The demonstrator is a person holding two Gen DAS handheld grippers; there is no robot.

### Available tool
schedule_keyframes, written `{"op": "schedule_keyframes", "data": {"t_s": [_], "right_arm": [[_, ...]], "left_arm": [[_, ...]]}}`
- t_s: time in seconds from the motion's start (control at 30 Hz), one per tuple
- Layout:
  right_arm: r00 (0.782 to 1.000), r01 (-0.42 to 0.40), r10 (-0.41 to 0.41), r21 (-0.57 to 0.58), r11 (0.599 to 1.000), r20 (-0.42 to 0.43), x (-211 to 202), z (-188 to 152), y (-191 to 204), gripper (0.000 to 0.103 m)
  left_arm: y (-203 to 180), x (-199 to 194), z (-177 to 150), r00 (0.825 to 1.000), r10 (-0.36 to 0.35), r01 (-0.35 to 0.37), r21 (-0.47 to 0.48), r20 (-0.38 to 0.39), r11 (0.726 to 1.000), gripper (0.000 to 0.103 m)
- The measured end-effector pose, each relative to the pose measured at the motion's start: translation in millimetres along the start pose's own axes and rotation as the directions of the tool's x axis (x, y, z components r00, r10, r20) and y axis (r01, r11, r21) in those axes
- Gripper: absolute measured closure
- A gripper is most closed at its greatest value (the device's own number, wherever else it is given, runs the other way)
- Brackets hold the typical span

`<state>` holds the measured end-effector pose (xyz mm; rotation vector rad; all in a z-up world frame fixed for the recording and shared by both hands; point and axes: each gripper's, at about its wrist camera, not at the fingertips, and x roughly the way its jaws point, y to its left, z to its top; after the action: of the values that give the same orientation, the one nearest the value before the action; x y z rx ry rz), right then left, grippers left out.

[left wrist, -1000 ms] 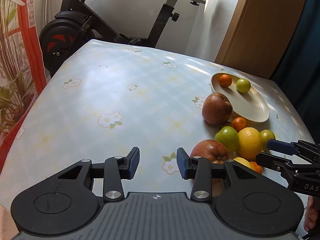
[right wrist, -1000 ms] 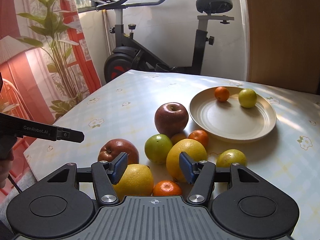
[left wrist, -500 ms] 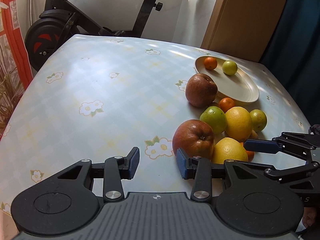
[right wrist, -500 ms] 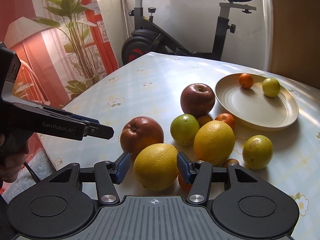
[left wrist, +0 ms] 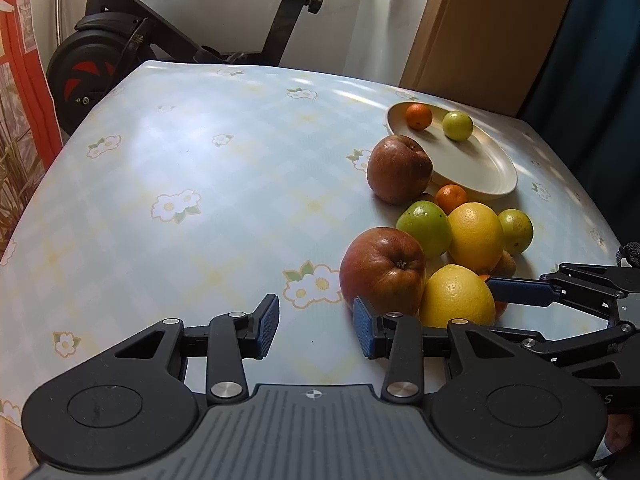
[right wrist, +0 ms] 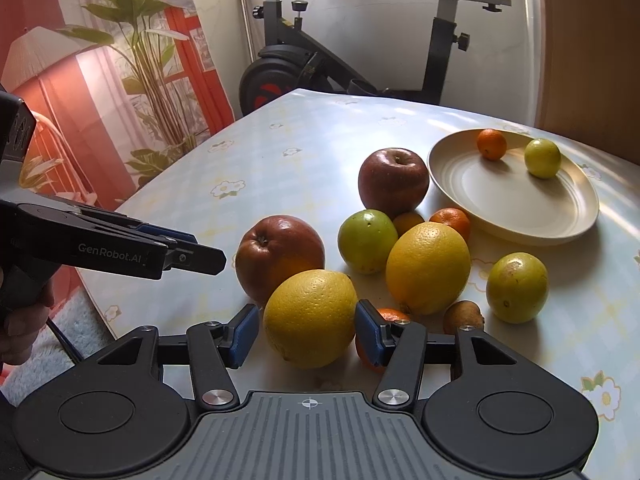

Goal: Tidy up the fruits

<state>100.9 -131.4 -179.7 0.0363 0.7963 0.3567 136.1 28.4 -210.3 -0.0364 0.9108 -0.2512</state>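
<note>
- Straddling the near yellow citrus (right wrist: 311, 318) with the right gripper (right wrist: 306, 330), low centre of the right wrist view; jaws have just been opening a touch, fruit sits between the pads with a sliver of gap on the left side, so not clamped yet as far as I can tell.
- Step in hand, my read: picking this citrus out of the pile to move it to the plate (right wrist: 516, 200), upper right of that frame.
- Plate holds only a small orange (right wrist: 491, 144) and a small green fruit (right wrist: 542, 157); everything else sits on the table (left wrist: 200, 184): two red apples, a second big yellow citrus, green fruits, small oranges, a brown kiwi-like one.
- Next move calls for closing squarely on the widest part of the citrus, then lifting straight up; the near red apple (right wrist: 280, 258) touches it and a small orange (right wrist: 386, 320) sits right by the right pad, both may roll.
- Left gripper (left wrist: 316, 326) hangs bottom centre of the left wrist view, jaws apart, nothing between them, right pad just beside the same apple.
- Both grippers pitch down toward the table, right one angled in from lower right of the left view.
</note>
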Motion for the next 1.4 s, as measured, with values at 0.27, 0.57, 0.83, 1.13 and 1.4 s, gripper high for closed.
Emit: {"op": "schedule_keyframes", "data": {"t_s": [0.27, 0.57, 0.83, 1.13, 1.4], "right_arm": [[1.0, 0.025, -0.026, -0.058, 0.998, -0.009, 3, 0, 8, 0.047], [0.997, 0.069, -0.071, -0.133, 0.989, -0.012, 4, -1, 17, 0.055], [0.998, 0.021, -0.029, -0.144, 0.989, -0.05, -3, -6, 25, 0.055], [0.998, 0.016, -0.022, -0.086, 0.996, -0.064, -14, -18, 19, 0.054], [0.998, -0.011, 0.009, -0.037, 0.999, -0.069, -16, -23, 11, 0.054]], "left_arm": [[0, 0, -2, 1.0, 0.006, -0.006, -0.005, -0.001, 1.0, 0.06], [4, -1, -4, 1.0, -0.01, 0.01, -0.03, -0.012, 1.0, 0.06], [8, -5, -8, 1.0, -0.028, 0.027, -0.061, -0.011, 0.998, 0.06], [-5, -6, -2, 0.998, -0.069, 0.069, -0.024, 0.007, 0.997, 0.06], [-32, -4, 10, 0.986, -0.166, 0.167, 0.048, -0.023, 0.985, 0.06]]}}
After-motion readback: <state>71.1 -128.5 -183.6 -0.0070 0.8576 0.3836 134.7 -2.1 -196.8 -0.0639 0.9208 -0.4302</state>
